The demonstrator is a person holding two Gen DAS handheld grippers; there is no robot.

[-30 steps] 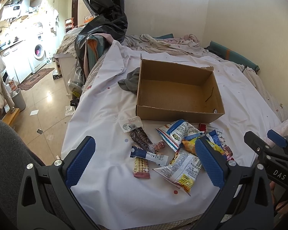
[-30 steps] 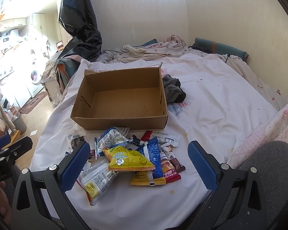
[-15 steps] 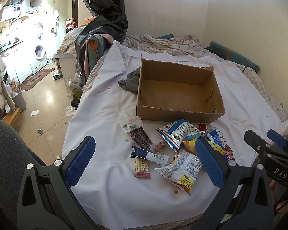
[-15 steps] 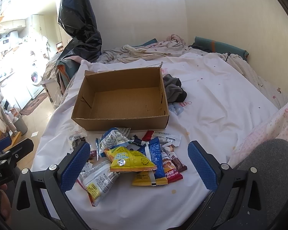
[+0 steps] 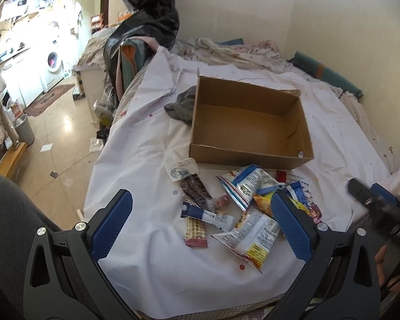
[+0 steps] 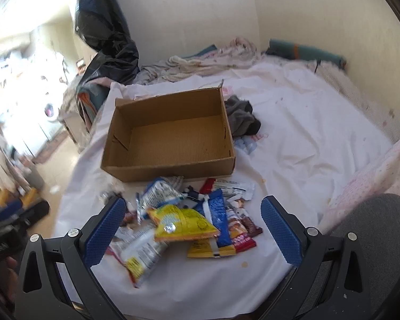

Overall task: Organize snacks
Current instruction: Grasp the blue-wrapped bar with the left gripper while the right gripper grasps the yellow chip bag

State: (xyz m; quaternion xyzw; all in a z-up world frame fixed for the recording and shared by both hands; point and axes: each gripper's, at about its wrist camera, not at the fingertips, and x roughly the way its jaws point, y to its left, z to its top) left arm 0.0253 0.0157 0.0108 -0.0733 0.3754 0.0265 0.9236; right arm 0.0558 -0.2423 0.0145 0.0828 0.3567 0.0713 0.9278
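right wrist view shows no legible print on the snack packets (image 6: 184, 221), which lie heaped on the white sheet (image 6: 293, 144) just before the empty cardboard box (image 6: 170, 138); a yellow bag (image 6: 184, 224) tops the pile. left wrist view alone shows a pink wafer bar (image 5: 196, 230) and a washing machine (image 5: 53, 64). left gripper (image 5: 200, 226) and right gripper (image 6: 193, 232) both hover with fingers spread wide, holding nothing.
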